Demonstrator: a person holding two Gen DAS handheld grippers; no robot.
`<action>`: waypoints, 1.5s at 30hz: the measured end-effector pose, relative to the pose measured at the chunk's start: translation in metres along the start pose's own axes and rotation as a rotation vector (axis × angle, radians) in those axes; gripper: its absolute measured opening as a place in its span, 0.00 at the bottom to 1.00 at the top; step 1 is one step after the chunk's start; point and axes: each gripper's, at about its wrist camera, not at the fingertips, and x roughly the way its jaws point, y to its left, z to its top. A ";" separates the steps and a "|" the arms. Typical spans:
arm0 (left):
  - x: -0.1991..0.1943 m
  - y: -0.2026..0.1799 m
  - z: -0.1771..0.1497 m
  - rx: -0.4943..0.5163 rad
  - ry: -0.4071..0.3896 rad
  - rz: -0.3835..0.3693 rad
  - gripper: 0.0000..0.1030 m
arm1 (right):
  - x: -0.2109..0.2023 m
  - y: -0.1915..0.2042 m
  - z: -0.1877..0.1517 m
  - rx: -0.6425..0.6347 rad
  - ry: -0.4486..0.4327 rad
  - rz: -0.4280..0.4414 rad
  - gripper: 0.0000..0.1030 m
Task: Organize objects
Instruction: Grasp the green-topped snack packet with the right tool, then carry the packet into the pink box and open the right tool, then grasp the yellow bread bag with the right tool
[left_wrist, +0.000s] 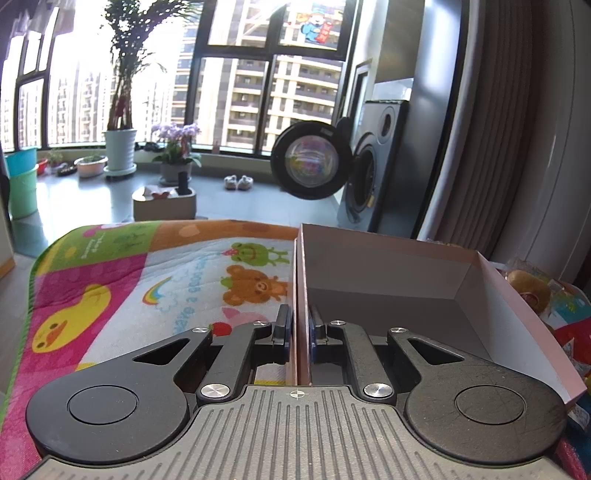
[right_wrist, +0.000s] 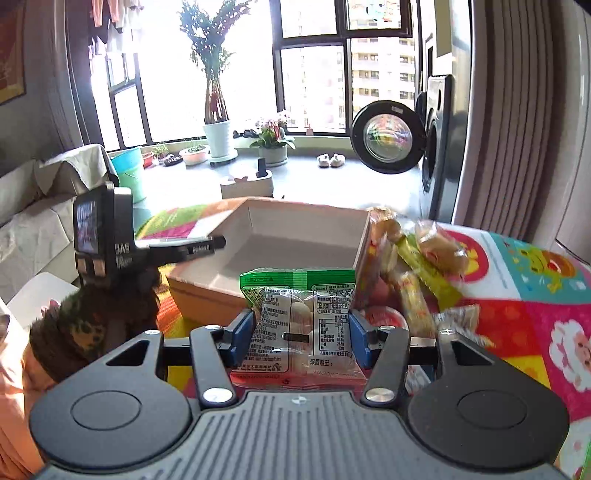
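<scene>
Left gripper (left_wrist: 300, 328) is clamped tight on the near side wall of the open pink cardboard box (left_wrist: 406, 273), one black finger outside the wall, one inside, with the thin wall pinched between them. The box sits on the colourful cartoon-print play mat (left_wrist: 110, 295), and its grey inside shows nothing in it from this angle. Over on the right wrist view, the right gripper (right_wrist: 301, 338) has its blue-padded fingers (right_wrist: 242, 336) closed against both sides of a clear plastic snack packet with a green top edge and printed label (right_wrist: 299, 317), held upright between them just in front of the box's near wall. To the right of that packet, a loose heap of wrapped snacks (right_wrist: 413, 266) lies on the mat, leaning against the box's right side. The left gripper shows here too, at the box's left rim, gripped by a hand in a dark furry patterned sleeve (right_wrist: 96, 325). Behind it all stands a dark front-loading washing machine with its round door swung open (right_wrist: 388, 136).
</scene>
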 end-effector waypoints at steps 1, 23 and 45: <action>0.000 0.000 0.000 0.001 0.001 -0.003 0.11 | 0.008 0.003 0.011 -0.010 0.001 0.005 0.52; -0.001 0.003 0.006 0.038 0.092 -0.053 0.12 | 0.072 -0.018 0.050 -0.043 -0.041 -0.184 1.00; 0.003 -0.014 0.025 0.112 0.285 -0.002 0.10 | 0.054 -0.054 -0.086 0.084 0.144 -0.102 1.00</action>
